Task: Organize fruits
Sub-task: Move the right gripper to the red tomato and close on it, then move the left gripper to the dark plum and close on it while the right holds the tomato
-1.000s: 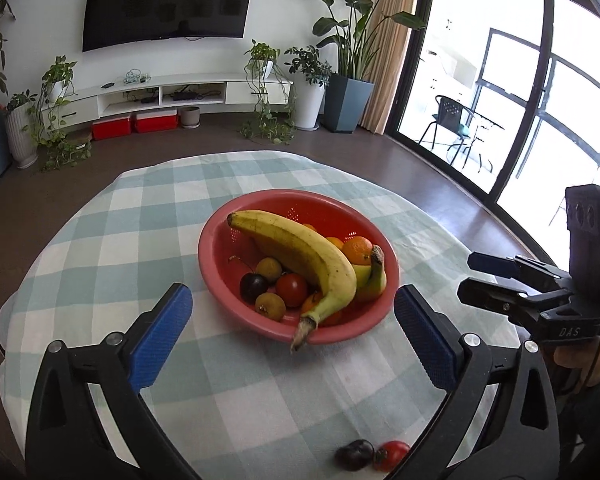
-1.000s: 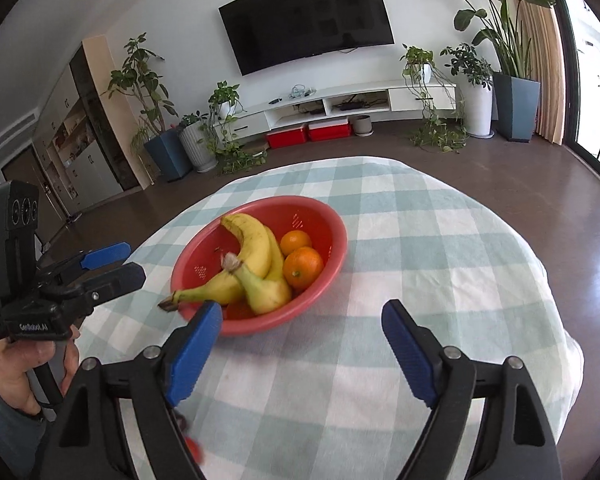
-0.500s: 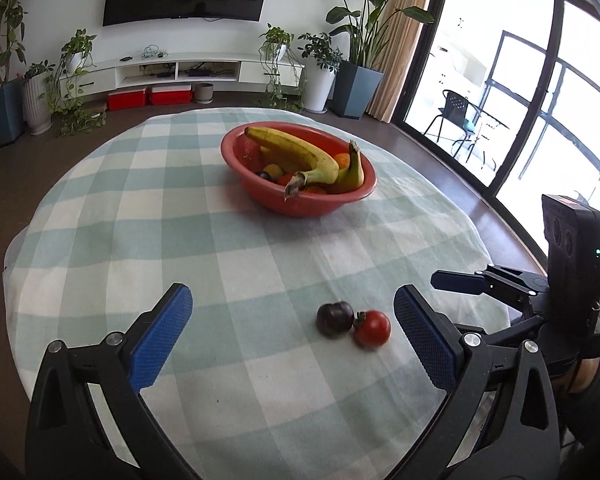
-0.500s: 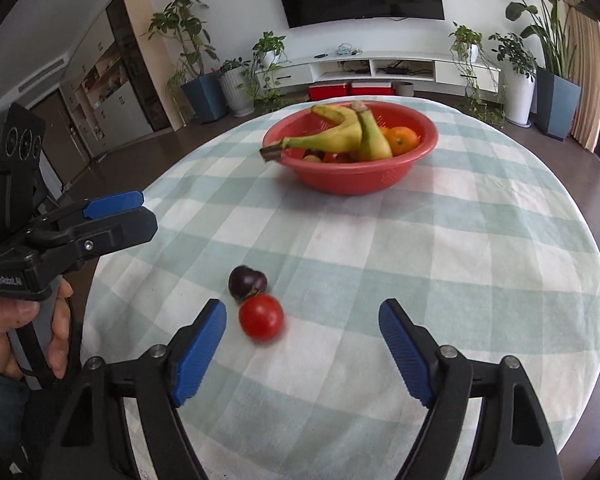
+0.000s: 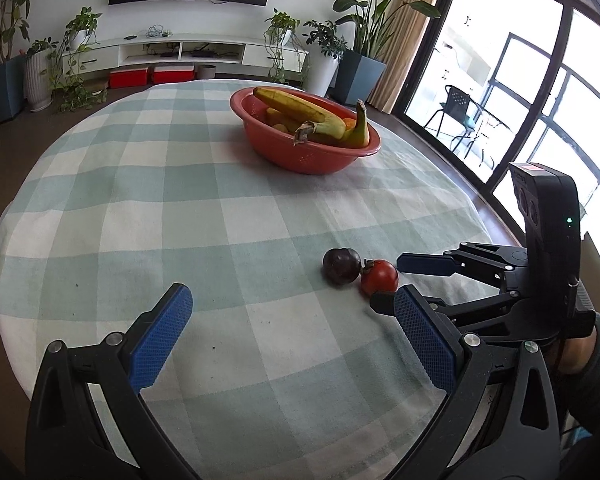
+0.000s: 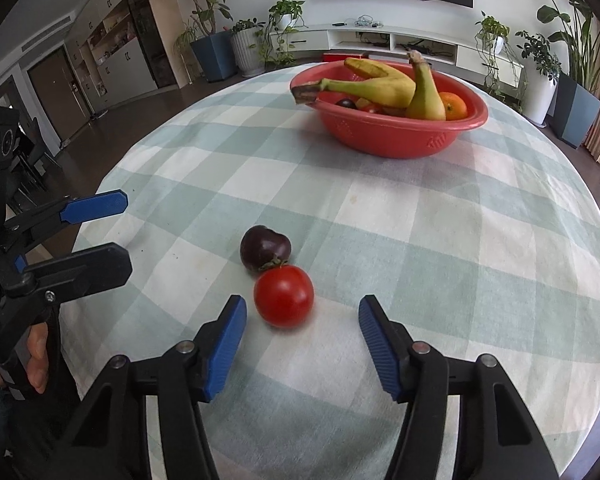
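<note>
On the near edge of the worktop: two loose fruits lie side by side, a tomato [image 6: 284,296] and a dark plum [image 6: 265,248], touching or all but touching.
Change in viewpoint: both cameras have pulled back from the red bowl [image 6: 392,136] within the last second; the bowl, close in front a second ago, now stands well apart at the far side of the checked cloth [image 6: 440,240].
Change in target: the two loose fruits, barely in view a second ago at the picture's lower edge, now sit directly ahead of the right claw [image 6: 302,344].
Right claw state: wide open, holding nothing; the tomato lies just ahead of the fingertips, nearer the left finger, not yet between the pads.
Left claw state: the left claw [image 5: 292,336] is wide open and empty, hovering over bare cloth to the left of the fruits.
Side view of right claw: seen from the left wrist camera, its fingers [image 5: 424,262] stand just beside the tomato [image 5: 379,277], with the plum [image 5: 341,266] on the far side.
Bowl contents: bananas [image 6: 384,86], an orange [image 6: 454,106] and smaller fruit partly hidden below the rim.
Meaning for the task: attention has shifted from the bowl to the stray fruits; the tomato is the likely first pick, destined for the bowl.
Next move, judged: advance the right claw until the tomato is centred, then close gently.
Risk: a skewed approach may nudge the tomato into the plum and roll both.
</note>
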